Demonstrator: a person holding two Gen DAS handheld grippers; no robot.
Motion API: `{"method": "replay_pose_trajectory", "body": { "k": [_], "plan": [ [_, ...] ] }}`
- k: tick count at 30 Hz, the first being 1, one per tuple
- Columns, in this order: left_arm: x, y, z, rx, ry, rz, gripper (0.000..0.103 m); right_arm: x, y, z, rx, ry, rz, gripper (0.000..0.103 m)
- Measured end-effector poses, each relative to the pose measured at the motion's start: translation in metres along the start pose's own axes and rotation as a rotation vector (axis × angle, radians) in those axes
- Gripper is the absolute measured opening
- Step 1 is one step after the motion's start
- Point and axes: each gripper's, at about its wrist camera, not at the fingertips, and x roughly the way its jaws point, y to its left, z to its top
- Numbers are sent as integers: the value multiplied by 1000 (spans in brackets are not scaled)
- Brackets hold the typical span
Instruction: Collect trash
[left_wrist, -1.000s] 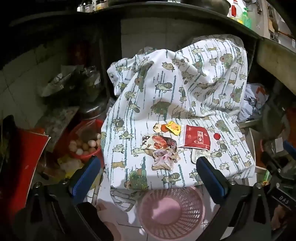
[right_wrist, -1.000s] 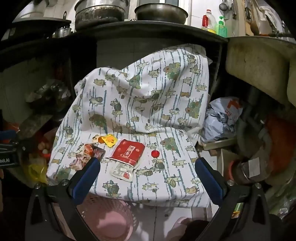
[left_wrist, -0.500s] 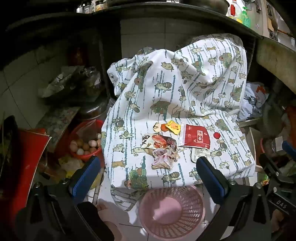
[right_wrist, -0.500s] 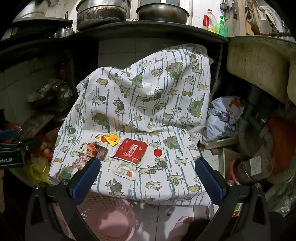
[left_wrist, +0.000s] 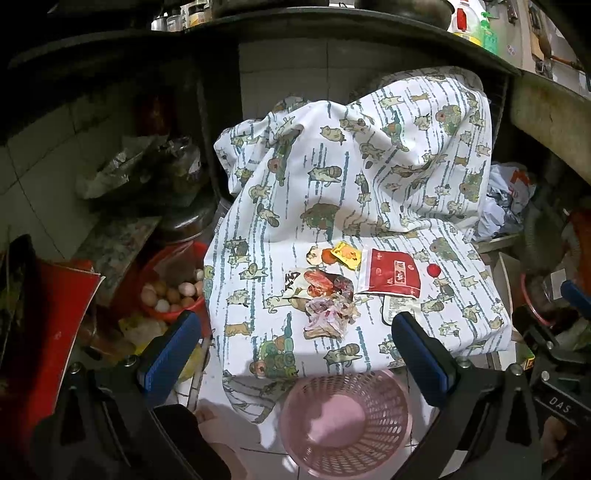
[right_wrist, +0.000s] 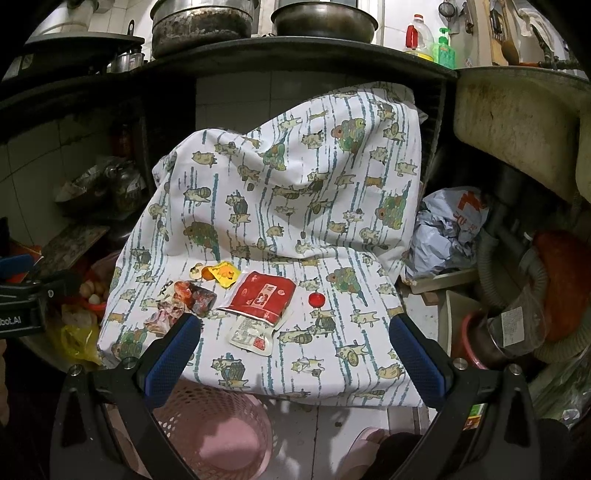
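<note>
While both views have crept slightly higher over the last second | left gripper and right gripper spread wide, empty | wrappers untouched beside pink basket | collecting not begun

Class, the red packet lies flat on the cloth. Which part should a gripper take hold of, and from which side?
Grip the red packet at its near edge, which overlaps the white sachet and looks slightly raised. Come from above and the near side with the open right gripper; lying flat, it offers only an edge to pinch.
</note>
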Motion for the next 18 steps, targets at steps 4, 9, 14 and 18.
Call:
{"method": "replay_pose_trajectory", "body": {
  "k": [4, 9, 14, 18],
  "plan": [
    [0, -1, 1, 1, 1, -1, 102, 2, -1, 0, 9, 7, 5, 103],
    [0, -2, 1, 5, -3, 8, 103, 1, -2, 0, 6, 8, 9, 103],
    [-4, -5, 3, 16, -14, 18, 103, 2, -2, 0, 0, 9, 1, 103],
    [-4, -4, 3, 16, -14, 17, 102, 3, -4, 2, 11, 15, 6, 103]
  ]
}}
